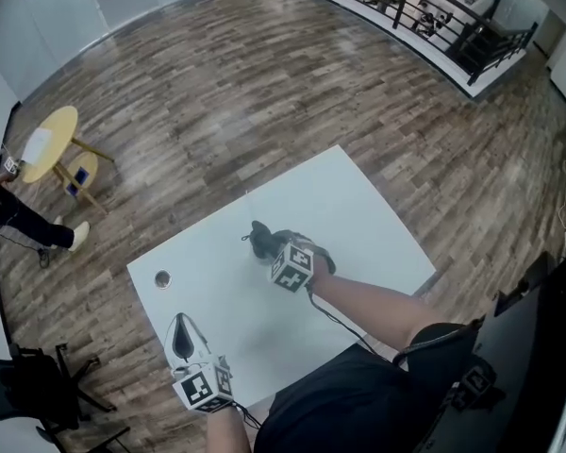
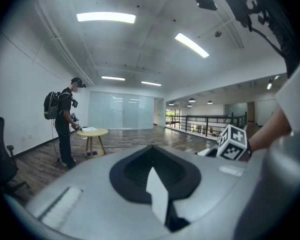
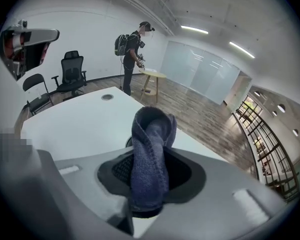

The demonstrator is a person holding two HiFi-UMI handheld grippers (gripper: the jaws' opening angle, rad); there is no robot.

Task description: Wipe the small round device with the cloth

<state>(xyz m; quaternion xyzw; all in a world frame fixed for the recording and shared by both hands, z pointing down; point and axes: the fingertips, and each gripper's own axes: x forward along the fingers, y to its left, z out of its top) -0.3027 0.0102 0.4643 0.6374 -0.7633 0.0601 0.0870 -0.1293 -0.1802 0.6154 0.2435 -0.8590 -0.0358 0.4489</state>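
On the white surface (image 1: 358, 215), the small round device (image 1: 162, 278) sits alone near the left edge, untouched; every other place here is given from it. Off to its right, well apart, your right gripper (image 1: 267, 245) has its jaws clenched on the dark blue cloth (image 3: 149, 154), which stands up from them in a folded loop; judging by that, the fold is there to give you a padded face to press on the device. The gripper tips steeply down, which suits a wipe from above. On your side of the device, near it, your left gripper (image 1: 181, 327) has its jaws pressed together with nothing between them; it looks placed to steady the device if it slides. Only bare surface lies between the cloth and the device, so nothing bars the way; mind only your own left gripper. Beyond the device, out on the wood floor, stand a yellow round table (image 1: 52, 142) and a person (image 3: 132, 59); an office chair (image 3: 71, 74) is off the surface's far end.
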